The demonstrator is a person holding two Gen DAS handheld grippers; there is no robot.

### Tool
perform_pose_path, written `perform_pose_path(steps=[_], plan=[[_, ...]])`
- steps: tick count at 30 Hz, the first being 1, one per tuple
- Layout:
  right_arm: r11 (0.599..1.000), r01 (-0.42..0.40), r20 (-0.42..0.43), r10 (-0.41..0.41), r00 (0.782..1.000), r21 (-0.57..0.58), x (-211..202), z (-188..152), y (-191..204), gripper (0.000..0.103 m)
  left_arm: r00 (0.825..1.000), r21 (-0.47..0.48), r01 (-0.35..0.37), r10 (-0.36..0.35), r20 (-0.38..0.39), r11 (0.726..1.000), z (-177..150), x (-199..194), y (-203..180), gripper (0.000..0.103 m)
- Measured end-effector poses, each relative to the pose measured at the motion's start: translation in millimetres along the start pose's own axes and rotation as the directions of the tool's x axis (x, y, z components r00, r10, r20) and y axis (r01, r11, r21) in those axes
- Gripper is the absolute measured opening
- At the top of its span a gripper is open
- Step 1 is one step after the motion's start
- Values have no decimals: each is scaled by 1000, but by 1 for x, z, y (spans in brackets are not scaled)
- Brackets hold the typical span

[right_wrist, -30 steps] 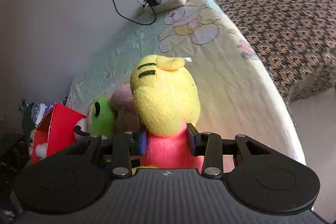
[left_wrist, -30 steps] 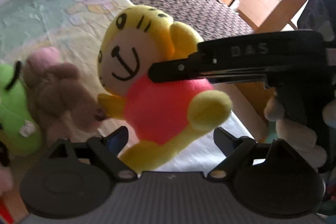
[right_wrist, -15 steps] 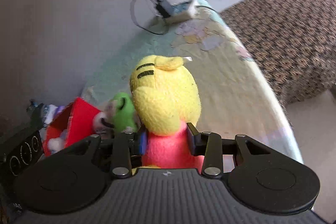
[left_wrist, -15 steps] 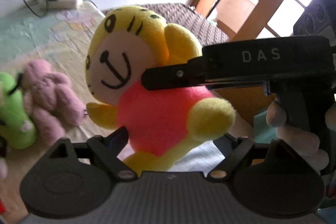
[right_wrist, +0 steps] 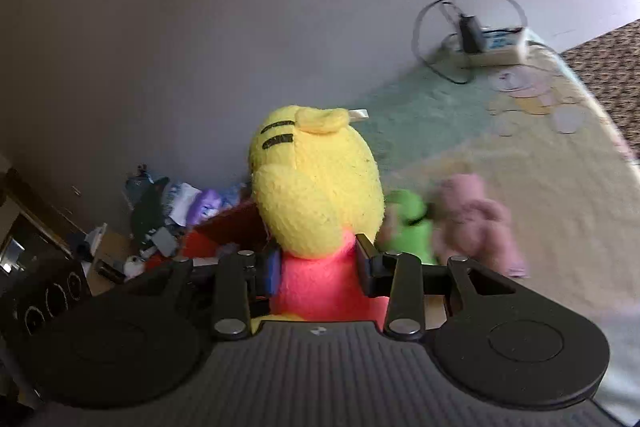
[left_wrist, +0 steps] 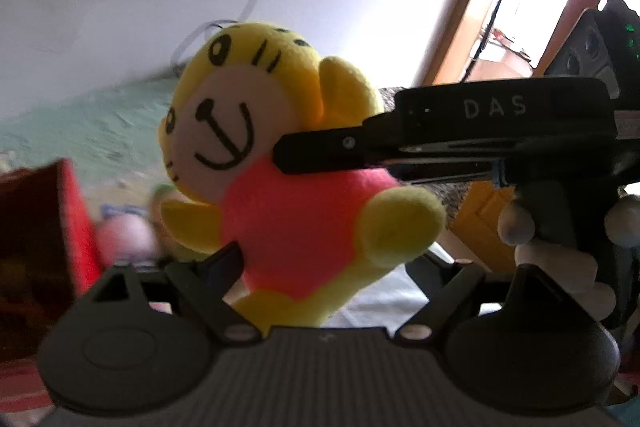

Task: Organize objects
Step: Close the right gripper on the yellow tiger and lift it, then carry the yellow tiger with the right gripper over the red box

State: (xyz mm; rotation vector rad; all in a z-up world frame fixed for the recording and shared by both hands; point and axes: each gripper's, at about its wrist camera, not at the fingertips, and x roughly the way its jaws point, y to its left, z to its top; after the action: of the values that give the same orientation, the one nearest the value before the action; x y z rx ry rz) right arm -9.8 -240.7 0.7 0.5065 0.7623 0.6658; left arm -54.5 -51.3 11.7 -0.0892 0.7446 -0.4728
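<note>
Green bedsheet [right_wrist: 432, 115] meets a white wall [right_wrist: 224, 27]; right gripper [right_wrist: 316, 267] clamps the plush [right_wrist: 316, 187], left gripper [left_wrist: 328, 267] spread.

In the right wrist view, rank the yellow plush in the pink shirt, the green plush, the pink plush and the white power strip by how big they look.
1. Yellow plush in the pink shirt, though it is nearest the camera.
2. Pink plush.
3. Green plush, partly hidden and blurred, so close to the pink one.
4. White power strip, farthest away.

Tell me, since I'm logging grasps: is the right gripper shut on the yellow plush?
Shut on it. The right gripper pinches the yellow plush at its pink body, held in the air.
</note>
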Motion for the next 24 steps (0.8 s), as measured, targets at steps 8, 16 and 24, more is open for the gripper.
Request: perform_pose_path(steps=[8, 16, 24], plan=[[999, -43, 19, 43, 999, -14, 67, -2, 65, 39, 997, -8, -66, 66, 49, 998, 2, -49, 85, 87], [999, 32, 26, -31, 999, -25, 128, -15, 101, 39, 997, -30, -79, 79, 9, 996, -1, -52, 161, 88], [984, 171, -4, -172, 985, -53, 165, -29, 112, 39, 996, -23, -67, 65, -64, 997, -13, -29, 196, 89]])
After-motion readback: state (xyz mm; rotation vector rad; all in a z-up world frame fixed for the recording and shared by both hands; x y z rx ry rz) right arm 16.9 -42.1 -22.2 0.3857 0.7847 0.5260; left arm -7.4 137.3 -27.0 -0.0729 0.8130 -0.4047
